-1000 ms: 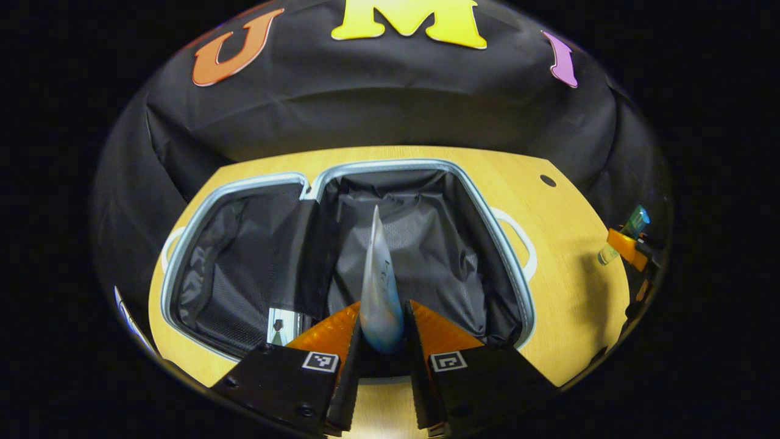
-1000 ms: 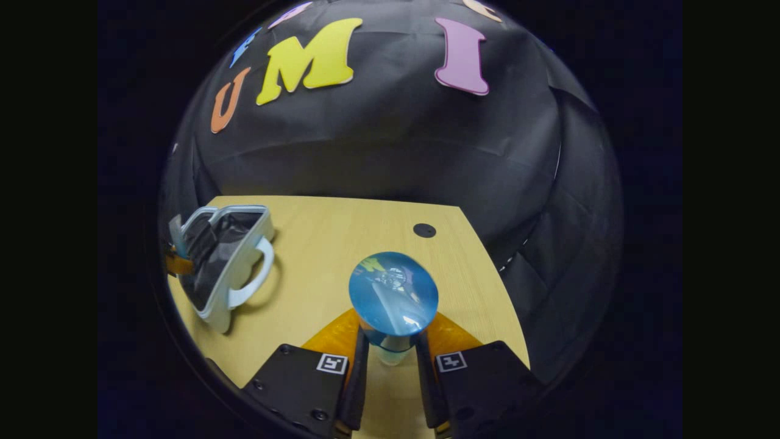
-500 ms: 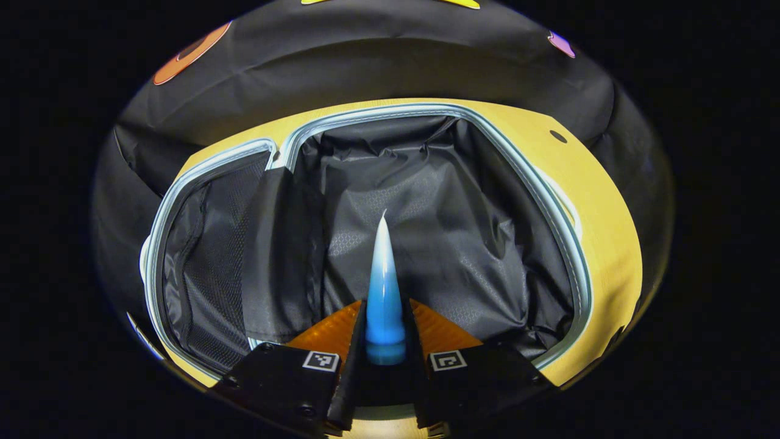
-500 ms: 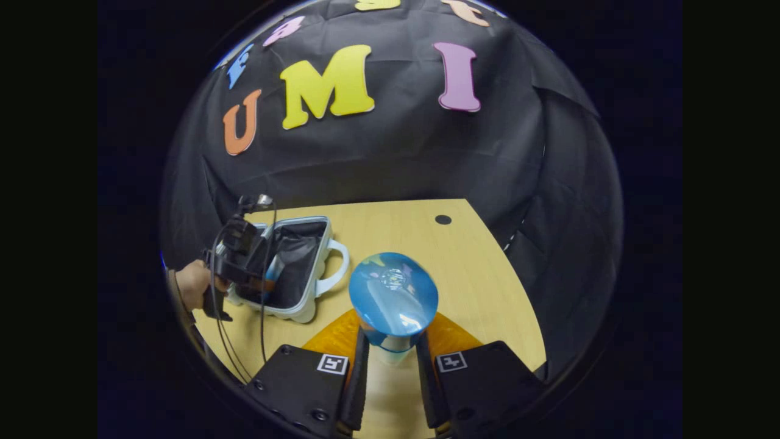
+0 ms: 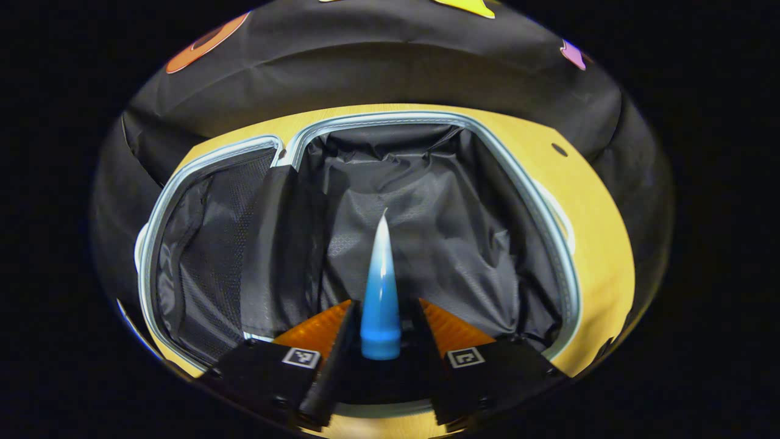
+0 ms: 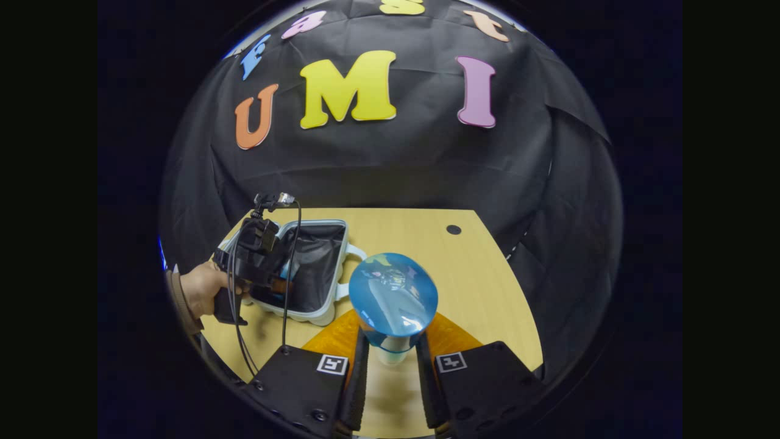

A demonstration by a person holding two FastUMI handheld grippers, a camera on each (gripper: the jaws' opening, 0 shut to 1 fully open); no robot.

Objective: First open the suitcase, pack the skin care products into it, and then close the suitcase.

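Observation:
The suitcase point(image 5: 536, 201) lies open on the wooden table, its dark lining and mesh-lined lid showing. In the left gripper view a blue-and-white tube point(image 5: 380, 286) points into the right half of the case. My left gripper point(image 5: 385, 303) hangs over the case's near rim, its fingers parted with a gap on each side of the tube. In the right gripper view my right gripper point(image 6: 392, 334) is shut on a bottle with a wide blue cap point(image 6: 393, 292), above the table and to the right of the suitcase point(image 6: 323, 312). Farther off there, a hand point(image 6: 204, 283) holds the left gripper point(image 6: 259, 262) over the case.
The wooden table point(image 6: 481, 286) stretches bare to the right of the case, with a small round hole point(image 6: 453, 230) near its far edge. Black cloth walls close the booth behind and to the right. The case's white handle point(image 6: 356, 253) points toward the bottle.
The left gripper moved over the open case, then its fingers spread away from the tube. The right gripper turned left with its bottle, bringing the case closer to centre.

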